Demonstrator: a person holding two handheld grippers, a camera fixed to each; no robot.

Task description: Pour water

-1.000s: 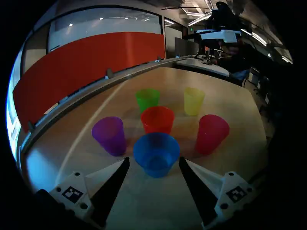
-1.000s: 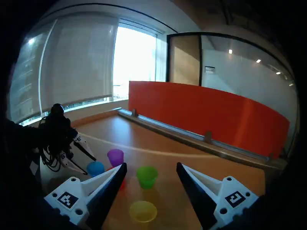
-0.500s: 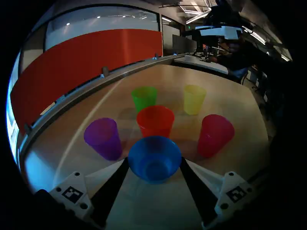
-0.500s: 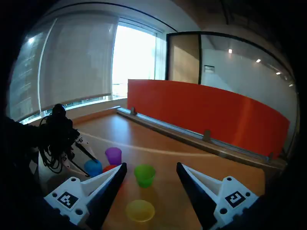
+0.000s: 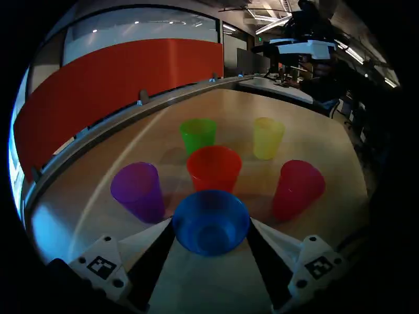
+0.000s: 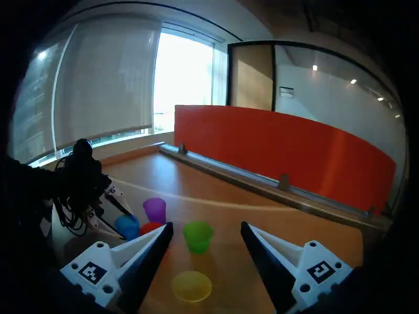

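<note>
Several coloured plastic cups stand in a cluster on the wooden table (image 5: 314, 131). In the left gripper view the blue cup (image 5: 211, 222) is nearest, and it looks empty. My left gripper (image 5: 210, 226) is open, one finger on each side of the blue cup at its rim. Behind it stand the purple cup (image 5: 137, 189), orange-red cup (image 5: 213, 167), green cup (image 5: 198, 134), yellow cup (image 5: 267, 137) and crimson cup (image 5: 297, 188). My right gripper (image 6: 205, 226) hangs open above the table with nothing between its fingers. The green cup (image 6: 197, 236) and yellow cup (image 6: 191, 286) lie below it.
A long orange partition (image 5: 115, 78) on a metal rail (image 5: 157, 102) borders the table's far side. A person (image 5: 319, 73) is at the table's far end. In the right gripper view, the other gripper's fingers (image 6: 118, 201) reach the blue cup (image 6: 127, 226) beside the purple cup (image 6: 154, 209).
My left gripper has moved forward, so the blue cup now sits between its fingers instead of ahead of the tips. The right gripper has barely shifted.
</note>
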